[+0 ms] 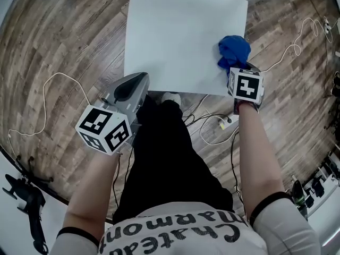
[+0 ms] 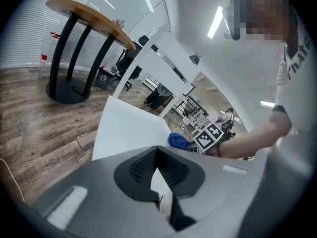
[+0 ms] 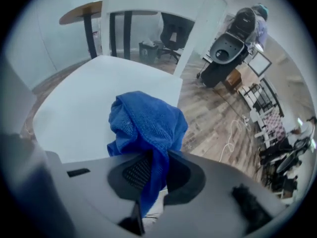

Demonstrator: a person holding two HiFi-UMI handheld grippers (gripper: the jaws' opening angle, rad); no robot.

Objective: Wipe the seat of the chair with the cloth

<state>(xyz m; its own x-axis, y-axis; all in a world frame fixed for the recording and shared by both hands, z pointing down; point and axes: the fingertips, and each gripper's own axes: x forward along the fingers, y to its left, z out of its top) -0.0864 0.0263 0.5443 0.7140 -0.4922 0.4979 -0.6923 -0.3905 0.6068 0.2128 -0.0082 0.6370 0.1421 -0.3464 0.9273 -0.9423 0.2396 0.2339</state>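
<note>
1. Left gripper: it hangs low at the near left, just off the near left corner of the chair seat. Its own view shows the jaws pressed together at the tips with nothing between them. It takes no part in the present step.
2. Chair seat: the white, flat panel lies ahead of the person. Most of it is bare, from the left edge across to the right. No wipe marks or dirt show on it, so progress cannot be read from the surface.
3. Cloth: the blue, bunched cloth sits at the right edge of the seat, near the near right corner. One fold runs down into the right jaws and the rest stands up in a loose lump. Whether the lump bears on the seat or hangs just above it cannot be told.
4. Right gripper: the jaws pinch the lower fold of the cloth. The grip looks firm.
5. Step in hand, as a judgement: the cloth is gripped and placed at the seat edge, and the wiping stroke is at or near its start.
6. Next move, as a judgement: press the lump flat on the seat, then sweep left and far across the bare panel. Keep the pinch closed throughout.
</note>
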